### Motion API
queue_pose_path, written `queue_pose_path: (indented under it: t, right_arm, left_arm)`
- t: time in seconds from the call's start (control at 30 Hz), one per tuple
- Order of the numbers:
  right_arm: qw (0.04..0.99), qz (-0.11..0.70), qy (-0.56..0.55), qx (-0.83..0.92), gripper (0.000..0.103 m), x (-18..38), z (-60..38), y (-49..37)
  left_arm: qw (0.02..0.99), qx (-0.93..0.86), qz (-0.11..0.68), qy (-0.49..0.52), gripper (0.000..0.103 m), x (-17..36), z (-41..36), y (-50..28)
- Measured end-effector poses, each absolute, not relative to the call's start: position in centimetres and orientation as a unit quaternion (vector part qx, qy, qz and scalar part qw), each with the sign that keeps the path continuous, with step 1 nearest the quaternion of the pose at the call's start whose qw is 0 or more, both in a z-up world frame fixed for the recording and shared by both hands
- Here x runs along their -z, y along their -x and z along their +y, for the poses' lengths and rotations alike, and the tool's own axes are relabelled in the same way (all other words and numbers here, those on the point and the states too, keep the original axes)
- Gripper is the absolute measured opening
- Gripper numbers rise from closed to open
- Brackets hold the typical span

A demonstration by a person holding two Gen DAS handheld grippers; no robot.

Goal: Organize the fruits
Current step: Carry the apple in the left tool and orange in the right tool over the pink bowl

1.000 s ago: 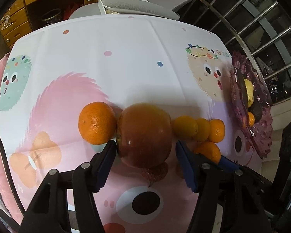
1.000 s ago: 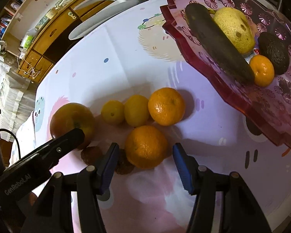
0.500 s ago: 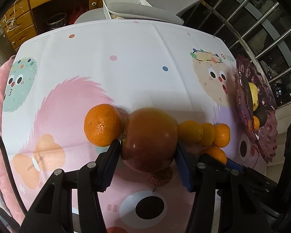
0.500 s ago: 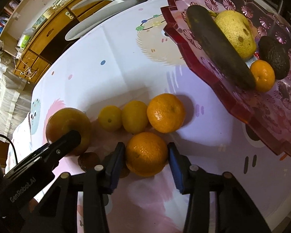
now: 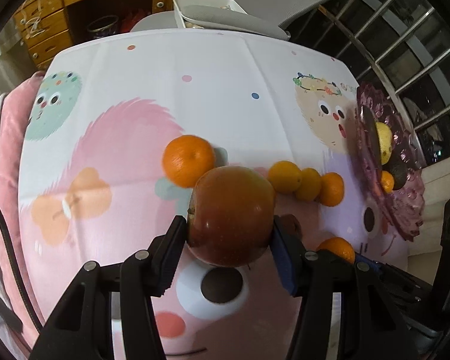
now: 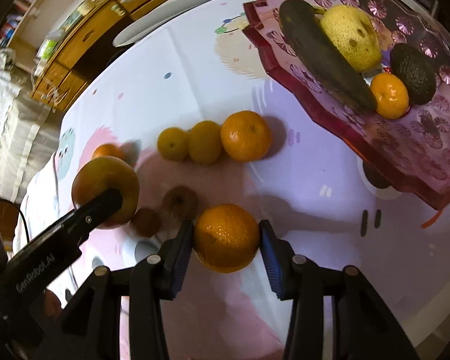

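Between the blue pads of the left gripper (image 5: 229,241) sits a large reddish-brown apple (image 5: 231,214), clamped on both flanks; the jaws have just been closing and now stand partly open at the width of the fruit. Its skin is glossy, red low down and browner on top, with a rough stem end turned toward the left pad. It appears raised off the tablecloth (image 5: 171,69), with shadow beneath. The right gripper (image 6: 226,240) is likewise clenched on a dimpled orange (image 6: 226,237), pads pressing both sides after closing. On the cloth beyond, two small yellow citrus (image 6: 189,144) and a mandarin (image 6: 245,135) lie in a touching row; two brown kiwis (image 6: 180,201) lie near the apple. At right, the pink glass platter (image 6: 405,156) carries a dark cucumber (image 6: 324,57), a yellow pear (image 6: 351,36), an avocado (image 6: 414,73) and a small mandarin (image 6: 389,96).
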State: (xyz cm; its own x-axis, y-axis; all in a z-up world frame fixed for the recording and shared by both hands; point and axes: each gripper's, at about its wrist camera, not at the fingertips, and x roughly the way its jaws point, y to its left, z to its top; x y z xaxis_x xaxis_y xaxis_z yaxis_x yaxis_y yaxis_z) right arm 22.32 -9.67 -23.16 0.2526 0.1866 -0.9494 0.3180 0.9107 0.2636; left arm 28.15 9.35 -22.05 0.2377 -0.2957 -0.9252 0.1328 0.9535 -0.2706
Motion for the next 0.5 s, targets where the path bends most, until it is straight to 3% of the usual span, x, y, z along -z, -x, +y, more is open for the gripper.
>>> queue_pose_path:
  t: [0.5]
  right_arm:
    - [0.804, 0.579, -0.078, -0.110, 0.044, 15.0, -11.6, -18.2]
  left_arm:
    - [0.827, 0.127, 0.534, 0.125, 0.054, 13.5, 4.9, -21.5]
